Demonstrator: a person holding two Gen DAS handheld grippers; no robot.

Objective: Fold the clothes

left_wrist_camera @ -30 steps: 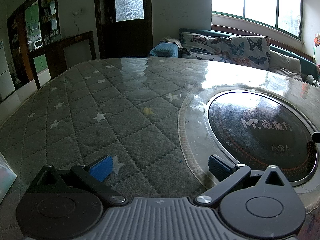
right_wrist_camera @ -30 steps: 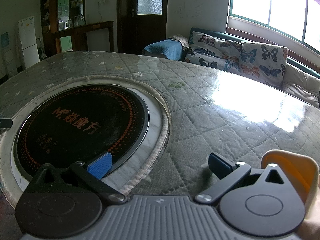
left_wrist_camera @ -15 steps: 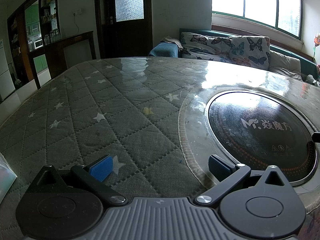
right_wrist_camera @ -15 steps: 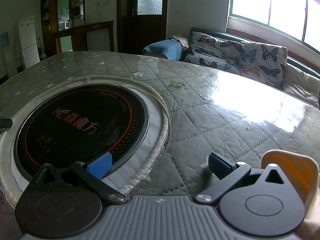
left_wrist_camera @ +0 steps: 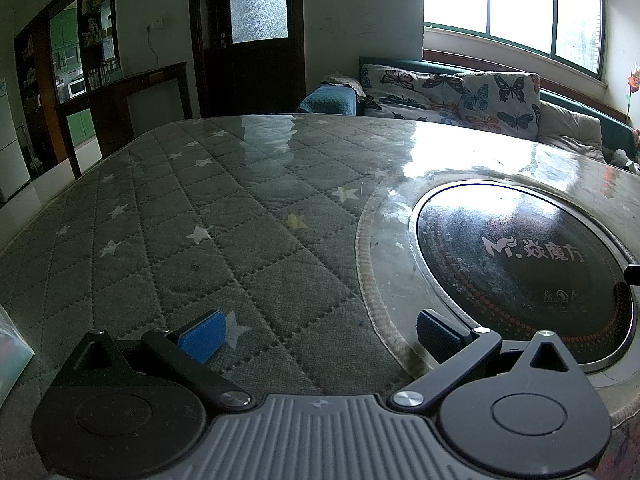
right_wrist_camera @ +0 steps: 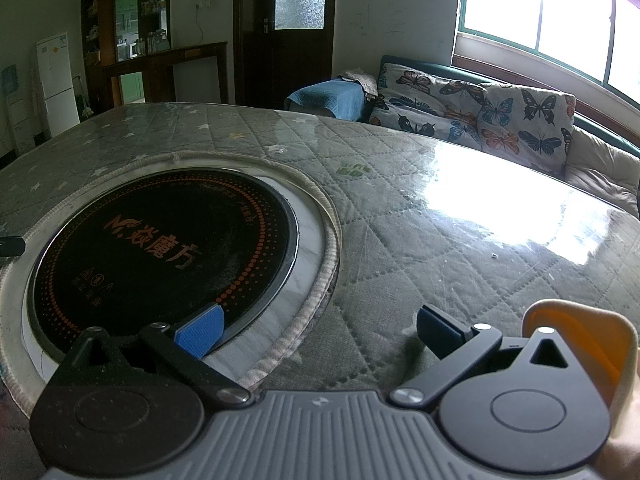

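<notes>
No garment lies between either pair of fingers. An orange cloth (right_wrist_camera: pixel 588 340) with a pale edge shows at the lower right of the right wrist view, partly behind the gripper body. My left gripper (left_wrist_camera: pixel 318 330) stands open low over the grey quilted table cover (left_wrist_camera: pixel 224 248), nothing between its blue pads. My right gripper (right_wrist_camera: pixel 316 328) is open too, its left pad over the rim of the black round cooktop (right_wrist_camera: pixel 160 248), its right pad over the quilted cover (right_wrist_camera: pixel 420 248).
The black cooktop (left_wrist_camera: pixel 520 264) is set into the table centre under a glossy clear sheet. A butterfly-print sofa (left_wrist_camera: pixel 452 96) runs along the far wall under the windows. A dark door (left_wrist_camera: pixel 256 36) and wooden shelving (left_wrist_camera: pixel 92 64) stand behind. A pale object (left_wrist_camera: pixel 10 344) sits at the left edge.
</notes>
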